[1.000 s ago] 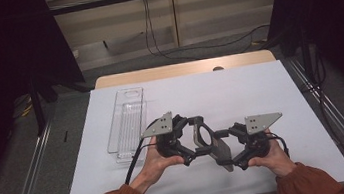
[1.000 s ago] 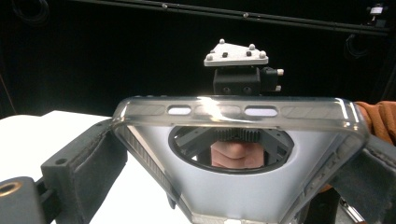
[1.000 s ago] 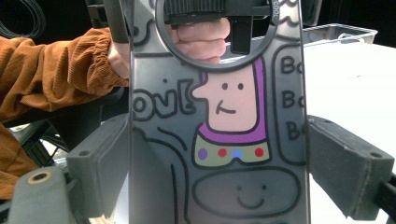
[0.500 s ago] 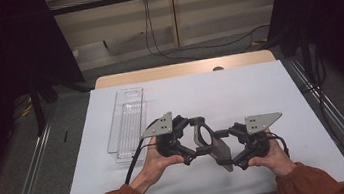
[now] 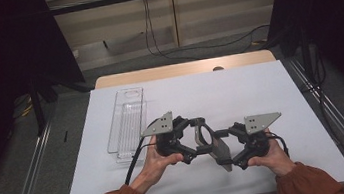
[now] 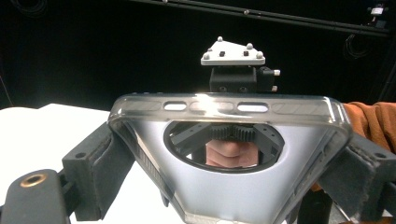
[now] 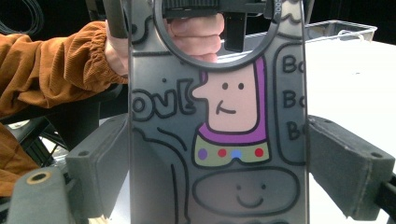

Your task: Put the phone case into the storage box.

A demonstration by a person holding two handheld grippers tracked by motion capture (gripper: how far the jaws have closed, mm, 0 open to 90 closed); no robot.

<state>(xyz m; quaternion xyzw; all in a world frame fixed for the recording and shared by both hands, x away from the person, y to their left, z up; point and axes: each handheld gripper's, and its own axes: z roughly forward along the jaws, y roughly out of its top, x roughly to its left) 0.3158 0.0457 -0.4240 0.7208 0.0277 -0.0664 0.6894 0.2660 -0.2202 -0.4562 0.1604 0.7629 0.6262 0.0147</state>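
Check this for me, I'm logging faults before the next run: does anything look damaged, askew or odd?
Nothing stands out. The phone case is held off the table between the left gripper and the right gripper, with no crack or bend visible. The clear plastic tray lies flat on the white table cover.

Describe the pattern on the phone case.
Cartoon doodles on the translucent grey phone case, clearest in right gripper view.

Both tongs (image 5: 193,139) (image 5: 227,146) gripping phone case (image 5: 210,142), clear tray (image 5: 127,123) left
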